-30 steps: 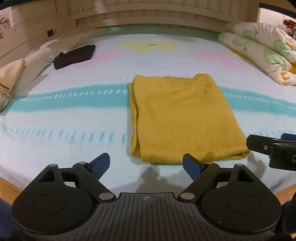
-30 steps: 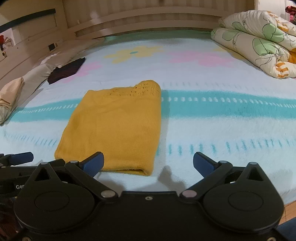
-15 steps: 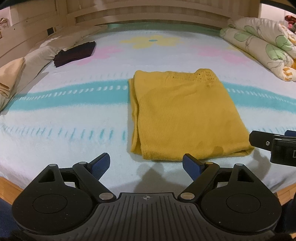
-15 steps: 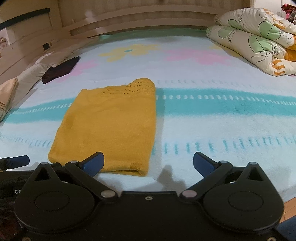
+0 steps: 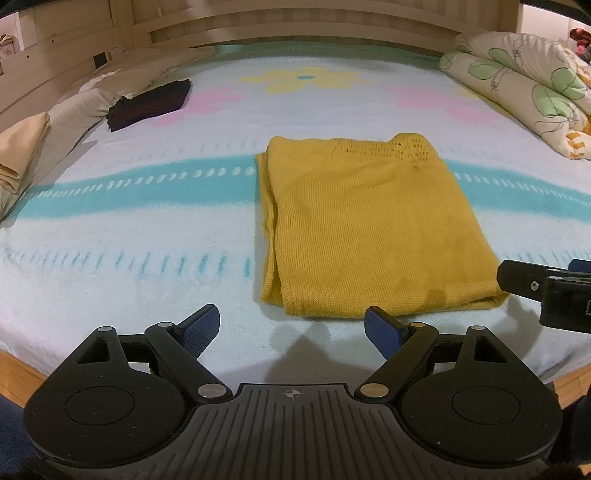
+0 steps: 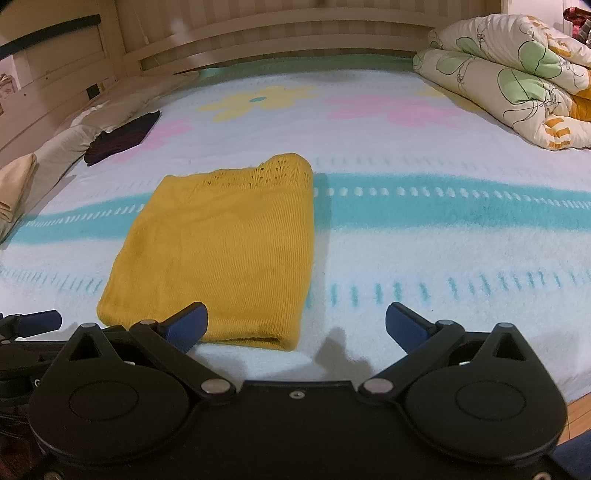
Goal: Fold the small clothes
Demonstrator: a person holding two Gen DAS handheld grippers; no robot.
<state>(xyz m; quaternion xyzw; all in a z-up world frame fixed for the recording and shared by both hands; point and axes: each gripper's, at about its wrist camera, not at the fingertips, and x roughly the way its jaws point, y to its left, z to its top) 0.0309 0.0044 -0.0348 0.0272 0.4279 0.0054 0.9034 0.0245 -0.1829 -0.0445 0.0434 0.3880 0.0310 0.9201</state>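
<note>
A yellow knit garment [image 5: 373, 225] lies folded into a flat rectangle on the bed; it also shows in the right wrist view [image 6: 218, 247]. My left gripper [image 5: 293, 326] is open and empty, just short of the garment's near edge. My right gripper [image 6: 295, 323] is open and empty, near the garment's near right corner. The right gripper's side shows at the right edge of the left wrist view [image 5: 546, 291]. The left gripper's finger shows at the left edge of the right wrist view [image 6: 33, 321].
A dark folded garment [image 5: 151, 99] lies at the far left of the bed. Pillows [image 5: 22, 151] line the left side. A rolled floral quilt [image 6: 517, 74] lies at the far right. The wooden headboard [image 5: 295, 26] is behind. The bed's front edge [image 5: 22, 373] is close below.
Both grippers have drawn back and risen slightly from the garment; it looks a little farther away. The garment has not moved.
</note>
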